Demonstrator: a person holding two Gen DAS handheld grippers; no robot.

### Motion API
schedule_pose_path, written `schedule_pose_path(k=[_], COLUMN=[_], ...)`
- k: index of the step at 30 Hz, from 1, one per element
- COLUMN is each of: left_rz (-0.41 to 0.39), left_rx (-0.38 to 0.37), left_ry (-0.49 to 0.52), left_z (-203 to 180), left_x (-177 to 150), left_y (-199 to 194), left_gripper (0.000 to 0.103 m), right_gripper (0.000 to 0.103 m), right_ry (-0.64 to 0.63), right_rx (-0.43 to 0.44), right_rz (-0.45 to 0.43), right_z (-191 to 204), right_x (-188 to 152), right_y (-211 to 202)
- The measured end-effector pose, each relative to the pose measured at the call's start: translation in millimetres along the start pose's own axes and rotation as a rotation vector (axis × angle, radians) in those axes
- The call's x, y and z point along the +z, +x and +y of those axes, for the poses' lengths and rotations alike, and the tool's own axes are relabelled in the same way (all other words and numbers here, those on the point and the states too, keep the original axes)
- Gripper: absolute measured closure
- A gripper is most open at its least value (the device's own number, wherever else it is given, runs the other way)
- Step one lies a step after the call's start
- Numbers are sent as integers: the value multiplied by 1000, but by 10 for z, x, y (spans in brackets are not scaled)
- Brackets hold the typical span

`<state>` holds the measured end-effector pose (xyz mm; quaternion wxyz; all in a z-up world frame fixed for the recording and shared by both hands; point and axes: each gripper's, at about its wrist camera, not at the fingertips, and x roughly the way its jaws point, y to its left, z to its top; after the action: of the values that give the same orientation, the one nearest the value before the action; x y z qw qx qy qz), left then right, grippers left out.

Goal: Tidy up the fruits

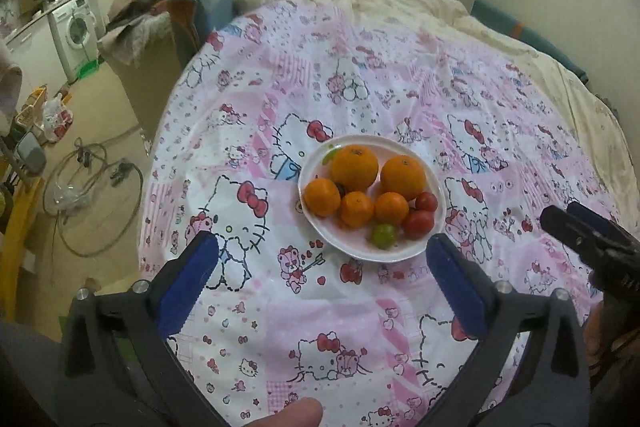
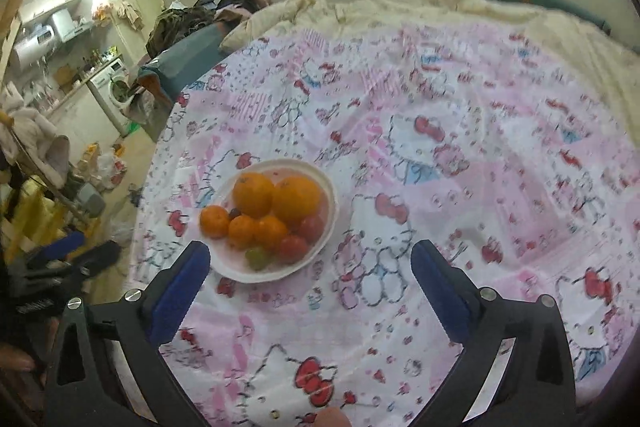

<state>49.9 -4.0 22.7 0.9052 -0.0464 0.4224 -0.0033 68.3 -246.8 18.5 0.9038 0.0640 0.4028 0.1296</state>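
A white plate (image 1: 434, 183) carries orange citrus (image 1: 354, 167), red tomatoes (image 1: 418, 224) and one green fruit (image 1: 384, 235). The bed's sheet (image 1: 400, 87) is pink and white, printed with red-bowed cartoon cats. Both claws have blue pads (image 1: 188, 279) on black frames.

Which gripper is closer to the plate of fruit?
Left, but barely. The left gripper frames the plate's near rim; the right gripper sits beside it, one finger touching the rim.

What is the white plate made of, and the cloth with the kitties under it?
The white plate looks like glazed ceramic, maybe melamine: smooth, shiny, with a wavy rim. The cat-print sheet looks like thin woven fabric, cotton or polyester: soft wrinkles, slight sheen.
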Motion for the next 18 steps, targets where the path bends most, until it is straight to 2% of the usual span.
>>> schedule_pose_path(k=[5,9,18], left_rz=[-44,-75,-80], left_rx=[47,60,58], left_ry=[41,68,57], left_z=[-39,-70,-74], left_x=[-86,-95,-89], left_y=[-16,-38,-24], left_gripper=[0,0,0], right_gripper=[0,0,0], right_ry=[-5,0,-10], right_rx=[-22,-32,-36], right_rz=[-63,-69,-55], right_z=[21,20,45], right_x=[-67,-78,-77], right_y=[-42,-34,66])
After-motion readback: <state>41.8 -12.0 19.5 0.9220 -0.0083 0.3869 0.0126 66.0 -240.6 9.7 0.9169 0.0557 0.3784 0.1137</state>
